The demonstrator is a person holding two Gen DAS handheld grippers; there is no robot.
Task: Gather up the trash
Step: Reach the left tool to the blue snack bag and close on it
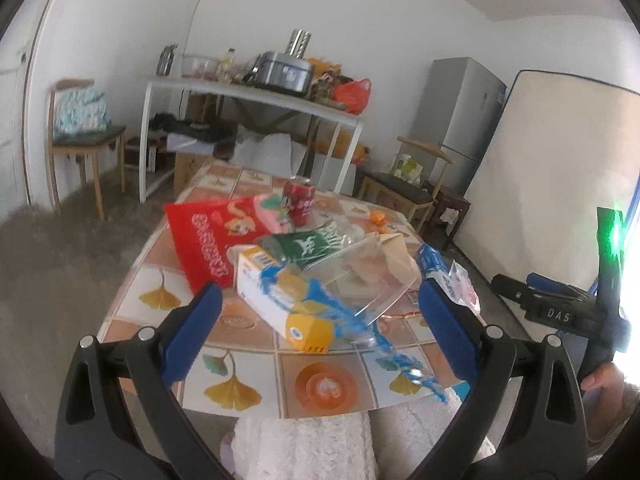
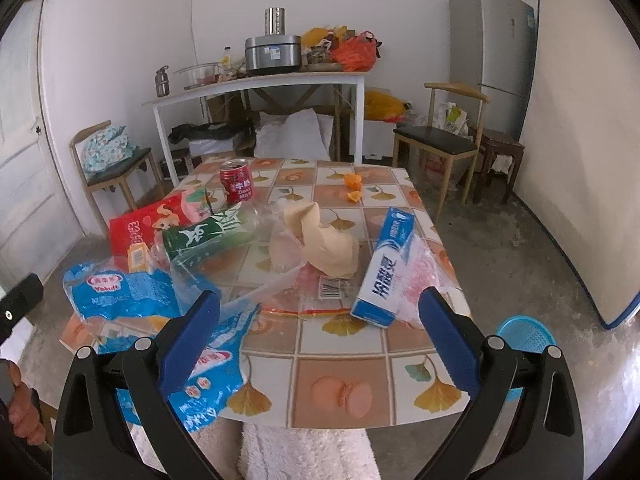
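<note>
Trash lies piled on the tiled table (image 2: 340, 364) ahead of both my grippers: the toothpaste box (image 2: 386, 270) just beyond the right gripper (image 2: 320, 340), the yellow carton (image 1: 280, 300) between the fingers of the left gripper (image 1: 320, 328). Both are spread, empty.

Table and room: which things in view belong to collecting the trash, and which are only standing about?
Job:
red can
blue Yakult wrapper
toothpaste box
red snack bag
orange peel
blue basket

Standing about:
fridge
chair
rice cooker
mattress
</note>
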